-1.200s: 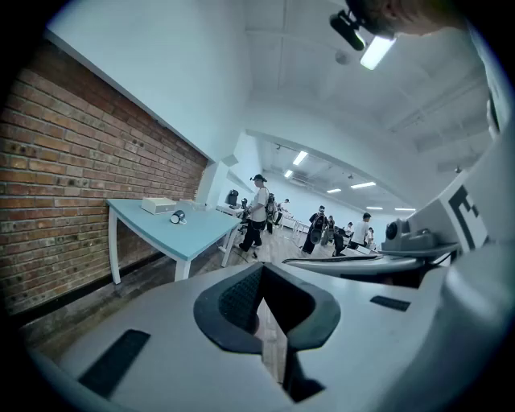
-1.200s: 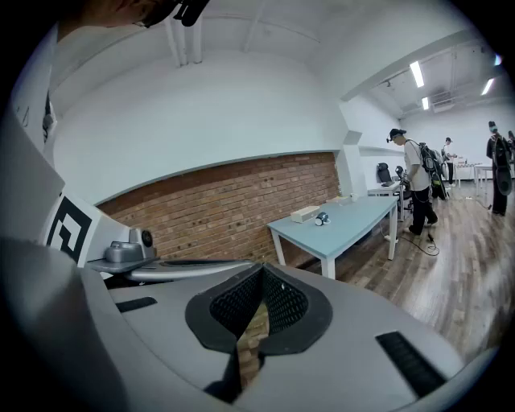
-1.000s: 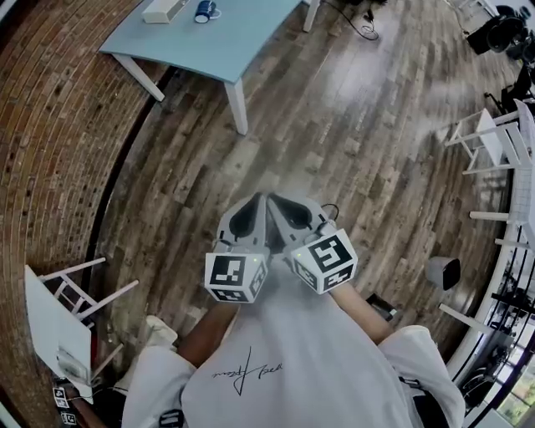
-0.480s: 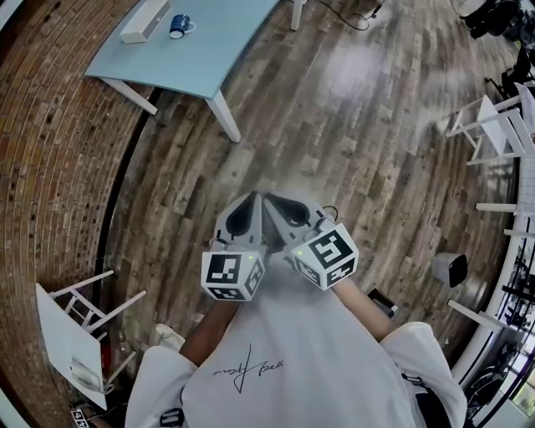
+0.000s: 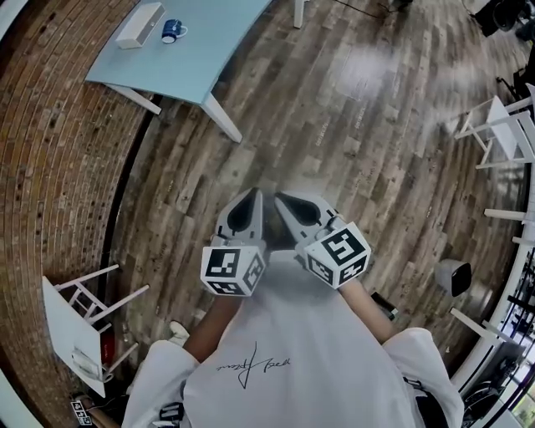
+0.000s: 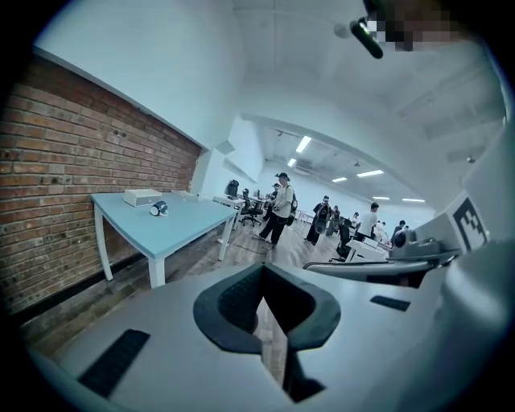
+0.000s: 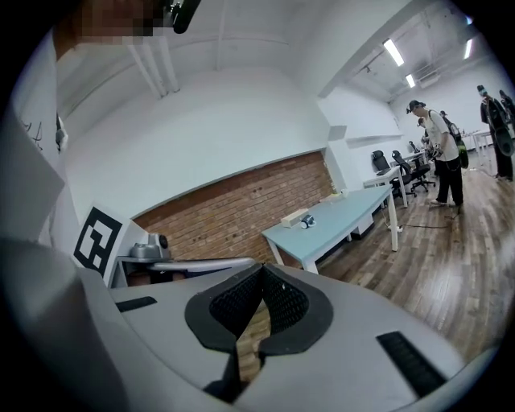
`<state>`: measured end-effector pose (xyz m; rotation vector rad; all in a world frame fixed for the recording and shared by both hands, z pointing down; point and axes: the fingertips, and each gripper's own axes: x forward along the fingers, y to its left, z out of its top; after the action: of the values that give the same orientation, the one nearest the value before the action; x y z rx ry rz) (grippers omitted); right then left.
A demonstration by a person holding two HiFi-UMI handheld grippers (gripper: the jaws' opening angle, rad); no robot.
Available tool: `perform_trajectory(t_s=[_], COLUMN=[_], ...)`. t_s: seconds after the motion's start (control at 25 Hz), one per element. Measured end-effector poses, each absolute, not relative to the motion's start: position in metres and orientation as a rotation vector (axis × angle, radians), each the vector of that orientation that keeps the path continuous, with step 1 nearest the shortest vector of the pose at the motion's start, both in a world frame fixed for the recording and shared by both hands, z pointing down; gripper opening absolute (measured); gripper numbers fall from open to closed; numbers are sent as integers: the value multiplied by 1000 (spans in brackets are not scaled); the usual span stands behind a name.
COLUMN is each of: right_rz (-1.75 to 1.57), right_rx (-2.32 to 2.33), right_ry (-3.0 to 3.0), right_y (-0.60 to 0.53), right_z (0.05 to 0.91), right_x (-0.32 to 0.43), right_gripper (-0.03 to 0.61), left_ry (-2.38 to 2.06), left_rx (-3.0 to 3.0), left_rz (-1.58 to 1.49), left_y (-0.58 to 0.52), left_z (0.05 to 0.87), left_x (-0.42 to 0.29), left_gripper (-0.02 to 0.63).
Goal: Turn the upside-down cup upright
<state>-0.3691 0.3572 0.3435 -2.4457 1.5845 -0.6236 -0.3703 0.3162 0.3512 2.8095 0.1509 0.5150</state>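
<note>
Cup (image 5: 172,32), blue, on the pale-blue table (image 5: 219,42) beside a white box (image 5: 140,24), far from us. Left gripper (image 5: 253,197) and right gripper (image 5: 282,201): jaws closed, empty. We cannot read our shirt (image 5: 292,326) script.

Nothing legible, cursive scrawl on the white shirt (image 5: 309,330) too loose to read, left gripper (image 5: 253,196) and right gripper (image 5: 281,199) cubes show coded squares only.
</note>
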Motion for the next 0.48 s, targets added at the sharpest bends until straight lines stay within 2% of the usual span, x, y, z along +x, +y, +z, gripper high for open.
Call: perform_trajectory(t_s=[0.48], right_rz=[-574], right_rx=[-2441], right_ry=[1526], right_y=[370], right_z=[349], right_x=[-337], right_gripper=[20], left_ry=[270], left_rx=[2870], left_rz=[521], left_y=[334], left_z=[346], left_x=[-328], left_gripper=[9])
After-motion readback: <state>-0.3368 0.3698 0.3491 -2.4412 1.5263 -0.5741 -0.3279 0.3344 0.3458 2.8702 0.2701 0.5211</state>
